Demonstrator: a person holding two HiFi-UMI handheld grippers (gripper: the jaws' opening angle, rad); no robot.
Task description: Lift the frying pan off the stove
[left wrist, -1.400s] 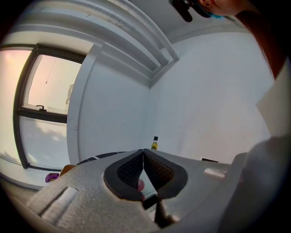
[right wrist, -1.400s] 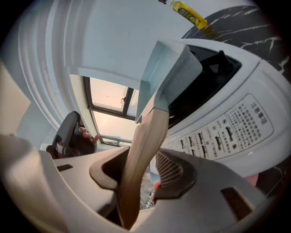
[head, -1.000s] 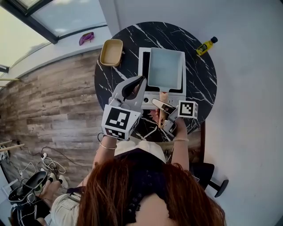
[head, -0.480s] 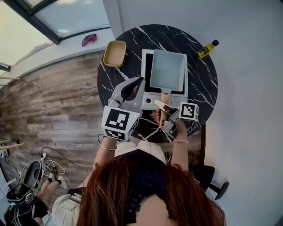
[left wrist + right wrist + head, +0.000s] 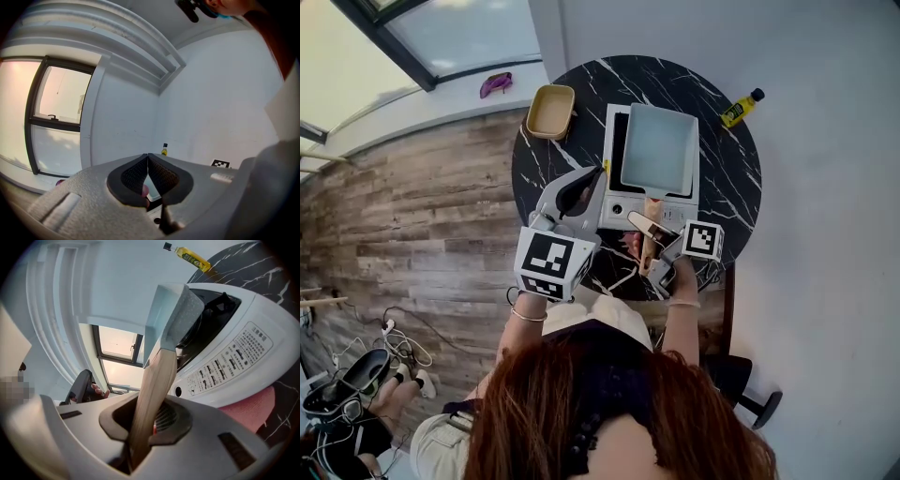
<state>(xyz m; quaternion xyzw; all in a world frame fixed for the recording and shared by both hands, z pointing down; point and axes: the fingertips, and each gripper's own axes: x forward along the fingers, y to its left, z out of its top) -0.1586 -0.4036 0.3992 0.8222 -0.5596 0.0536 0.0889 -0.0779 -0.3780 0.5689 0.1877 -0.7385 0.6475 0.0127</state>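
Observation:
A pale blue square frying pan (image 5: 658, 148) sits on the white induction stove (image 5: 615, 208) on a round black marble table (image 5: 727, 178). Its wooden handle (image 5: 650, 208) points toward me. My right gripper (image 5: 649, 234) is shut on that handle; its jaws have just been closing with the handle between them. In the right gripper view the handle (image 5: 154, 380) runs from the right gripper (image 5: 147, 425) up to the pan (image 5: 171, 315) over the stove (image 5: 234, 357). My left gripper (image 5: 598, 174) hovers at the stove's left edge. The left gripper (image 5: 148, 157) is shut and holds nothing.
A tan bowl (image 5: 549, 111) stands at the table's far left edge and a yellow bottle (image 5: 741, 107) at its far right. A pink cloth (image 5: 248, 404) lies under the stove's front. A purple item (image 5: 497, 84) rests on the window sill. White walls stand behind the table.
The left gripper has drifted slightly left, off the stove's corner. The right gripper stays on the handle, and the pan has not moved on the stove.

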